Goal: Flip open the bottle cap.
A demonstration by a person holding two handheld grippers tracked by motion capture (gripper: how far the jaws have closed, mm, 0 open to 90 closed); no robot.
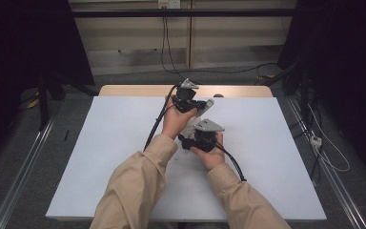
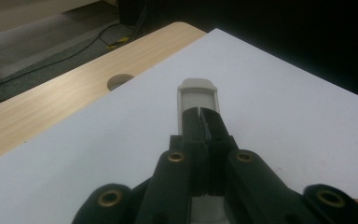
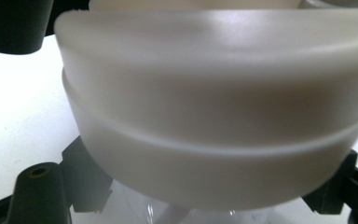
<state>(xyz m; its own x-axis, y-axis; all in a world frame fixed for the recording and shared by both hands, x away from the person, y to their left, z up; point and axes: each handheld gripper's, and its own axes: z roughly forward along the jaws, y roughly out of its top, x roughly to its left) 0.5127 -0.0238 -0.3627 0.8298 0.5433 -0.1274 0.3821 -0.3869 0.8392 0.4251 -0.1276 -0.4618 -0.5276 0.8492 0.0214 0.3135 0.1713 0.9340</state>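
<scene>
A big white sheet (image 1: 124, 143) is covering the table. The left gripper (image 1: 201, 106) is pinching the top end of a pale bottle-like thing (image 2: 196, 95), held above the sheet. The right gripper (image 1: 187, 141) is squeezing its wide bottom end (image 3: 214, 140). They look ready to pull or twist it open, holding both ends tight.

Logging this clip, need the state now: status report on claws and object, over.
Left claw shut on pale flat tab. Right claw shut on white round container. No obstruction seen.
</scene>
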